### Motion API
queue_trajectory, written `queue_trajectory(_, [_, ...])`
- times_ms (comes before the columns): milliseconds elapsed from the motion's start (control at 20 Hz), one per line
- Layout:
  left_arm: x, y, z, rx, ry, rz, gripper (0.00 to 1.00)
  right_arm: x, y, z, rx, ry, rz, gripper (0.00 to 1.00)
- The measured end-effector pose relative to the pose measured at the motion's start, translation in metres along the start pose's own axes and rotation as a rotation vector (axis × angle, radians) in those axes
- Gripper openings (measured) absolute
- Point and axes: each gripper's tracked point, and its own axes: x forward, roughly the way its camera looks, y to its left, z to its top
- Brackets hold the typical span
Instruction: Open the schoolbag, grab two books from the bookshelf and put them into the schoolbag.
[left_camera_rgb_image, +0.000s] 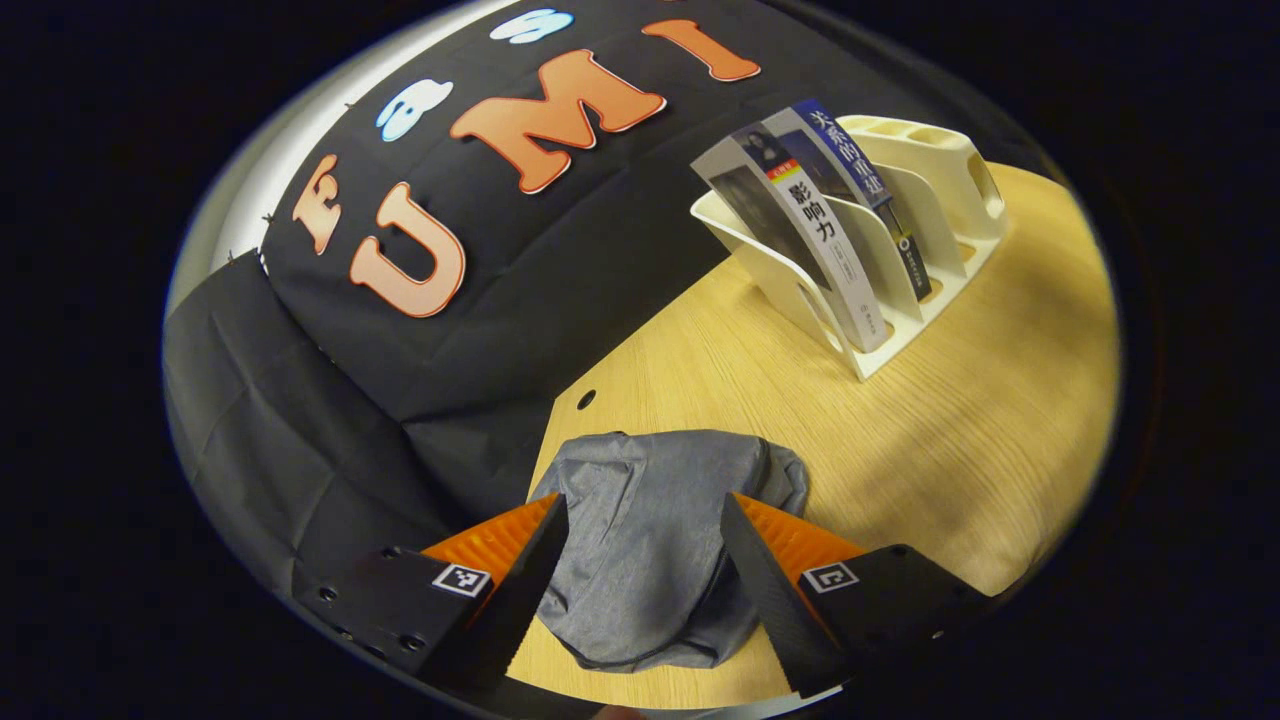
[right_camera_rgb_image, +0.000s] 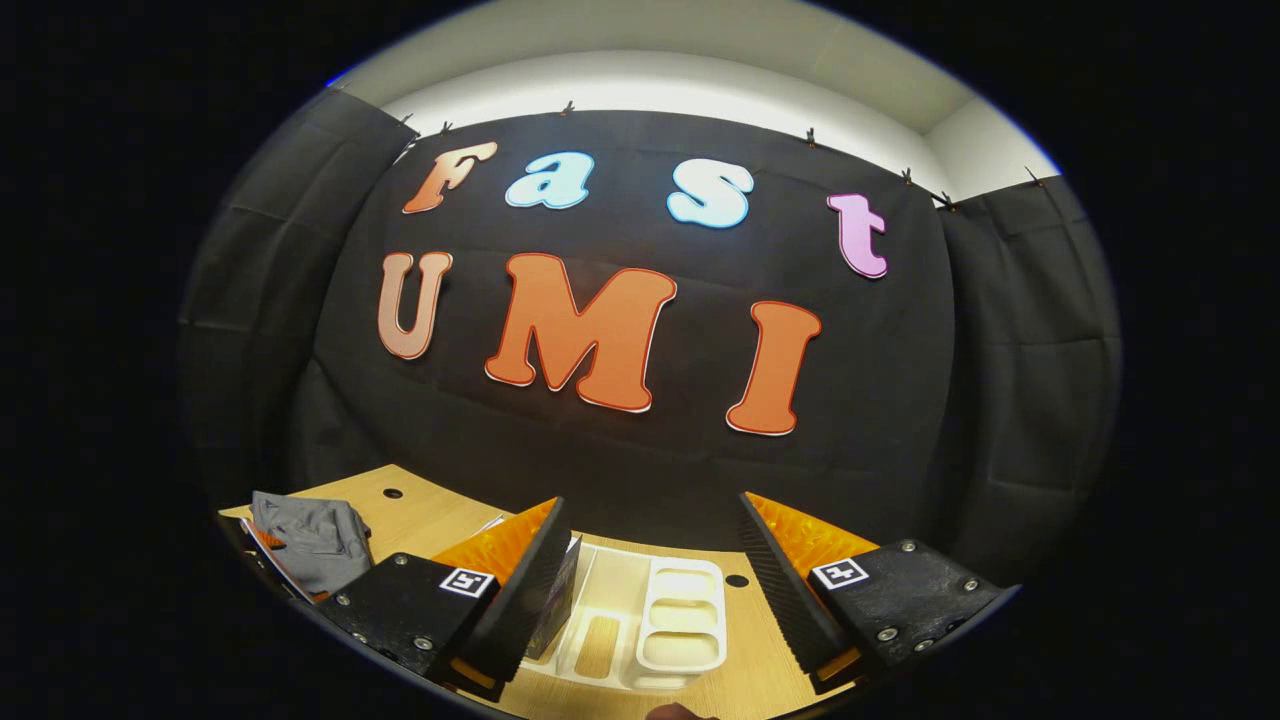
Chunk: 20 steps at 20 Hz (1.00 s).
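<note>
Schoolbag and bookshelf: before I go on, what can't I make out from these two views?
- Schoolbag, left gripper view: its near end is cut off by the edge, its sides hidden behind the left gripper; no zipper visible.
- Bookshelf, right gripper view: the books sit mostly behind a finger of the right gripper.
- Schoolbag, right gripper view: small at the edge.
</note>
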Motion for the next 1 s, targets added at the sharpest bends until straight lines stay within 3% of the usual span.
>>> queue_trajectory(300, [-0.003,-0.012,-0.017,0.155,0.024,0.035,0.97,-0.002,-0.008,-0.006,0.004,0.0,0.006,0.99])
queue_trajectory(500, [0.003,0.005,-0.034,0.147,0.074,0.12,0.96,-0.005,-0.014,-0.013,0.008,0.008,0.007,0.99])
queue_trajectory(650, [-0.002,0.02,-0.024,0.16,0.05,0.203,0.94,-0.007,-0.021,-0.016,0.005,0.006,0.006,0.99])
queue_trajectory(1000, [0.033,0.038,-0.033,0.204,0.126,0.208,0.81,-0.012,-0.046,-0.015,0.011,-0.014,-0.002,0.99])
